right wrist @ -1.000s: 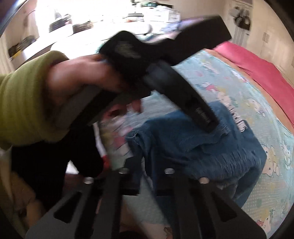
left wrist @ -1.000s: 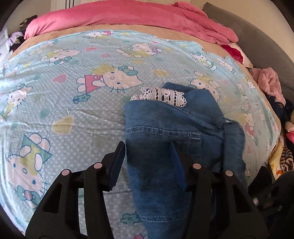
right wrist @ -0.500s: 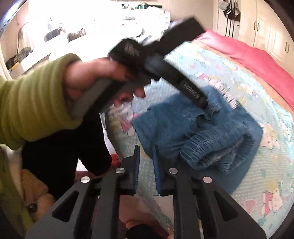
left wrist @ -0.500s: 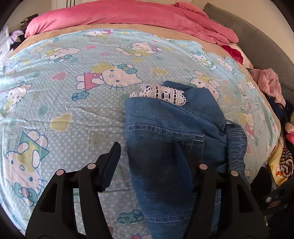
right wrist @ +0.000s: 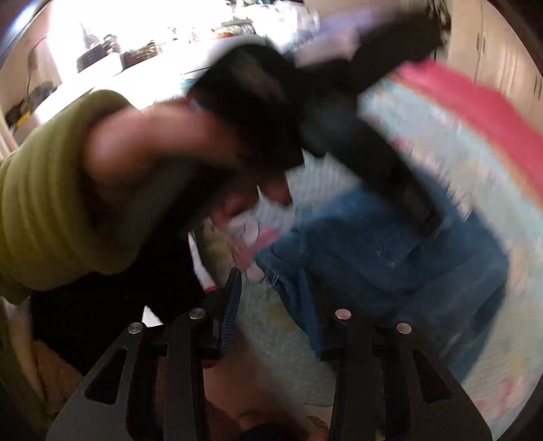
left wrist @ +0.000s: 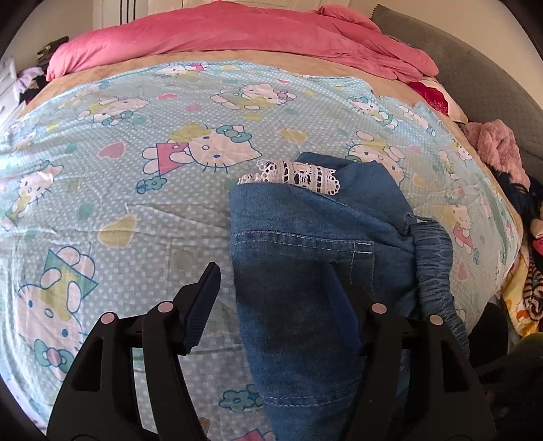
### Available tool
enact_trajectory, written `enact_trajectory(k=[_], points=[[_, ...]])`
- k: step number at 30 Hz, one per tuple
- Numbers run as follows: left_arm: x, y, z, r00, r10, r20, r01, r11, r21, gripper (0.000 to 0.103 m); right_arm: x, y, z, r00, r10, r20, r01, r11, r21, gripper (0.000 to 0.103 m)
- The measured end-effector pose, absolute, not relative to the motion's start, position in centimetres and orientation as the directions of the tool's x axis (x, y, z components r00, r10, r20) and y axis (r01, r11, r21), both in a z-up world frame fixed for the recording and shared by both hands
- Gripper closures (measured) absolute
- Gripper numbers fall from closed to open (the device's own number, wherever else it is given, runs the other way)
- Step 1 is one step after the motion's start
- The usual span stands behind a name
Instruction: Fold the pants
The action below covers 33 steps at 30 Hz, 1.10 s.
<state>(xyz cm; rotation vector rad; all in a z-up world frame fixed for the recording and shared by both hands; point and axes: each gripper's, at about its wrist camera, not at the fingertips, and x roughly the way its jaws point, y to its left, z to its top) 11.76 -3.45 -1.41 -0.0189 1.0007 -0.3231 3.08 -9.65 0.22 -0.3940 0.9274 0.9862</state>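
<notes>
The blue denim pants lie bunched on the Hello Kitty bed sheet, with a white lace hem at their far edge and the elastic waistband at the right. My left gripper is open above the pants' left edge, one finger over the sheet, the other over the denim. My right gripper is open over the near edge of the pants, in a blurred view. The left gripper and its hand show there above the pants.
A pink blanket lies across the far end of the bed. A grey headboard and a pink fuzzy garment are at the right, with more clothes beyond the bed's right edge. The person's green sleeve fills the left of the right wrist view.
My right gripper has opened from shut and moved toward the pants' near edge. My left gripper has drawn back slightly and stays open.
</notes>
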Motion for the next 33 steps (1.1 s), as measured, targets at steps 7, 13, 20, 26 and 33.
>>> enact_trajectory(k=[7,13,20,26,33], points=[[11.2,-3.5,-0.7,0.518,-0.285,-0.807,0.261,0.951,-0.168,0.041,2.3,-12.4,2.5,0.231,0.589,-0.774,-0.821,0.545,0.17,0.068],[9.5,-3.5,1.0,0.57,-0.295,-0.767,0.261,0.95,-0.171,0.03,2.3,-16.8,6.0,0.359,0.621,-0.697,-0.752,0.635,0.178,0.053],[8.0,-3.0,3.3,0.627,-0.316,-0.712,0.25,0.947,-0.201,0.011,3.0,-22.2,8.6,0.526,0.588,-0.615,-0.615,0.762,0.202,0.027],[7.4,-3.1,4.1,0.656,-0.308,-0.689,0.25,0.95,-0.186,0.01,3.9,-25.1,8.7,0.615,0.52,-0.592,-0.493,0.84,0.225,0.013],[7.4,-2.6,3.9,0.657,-0.292,-0.695,0.228,0.956,-0.186,0.01,5.3,-26.3,7.3,0.669,0.389,-0.634,-0.378,0.912,0.161,0.011]])
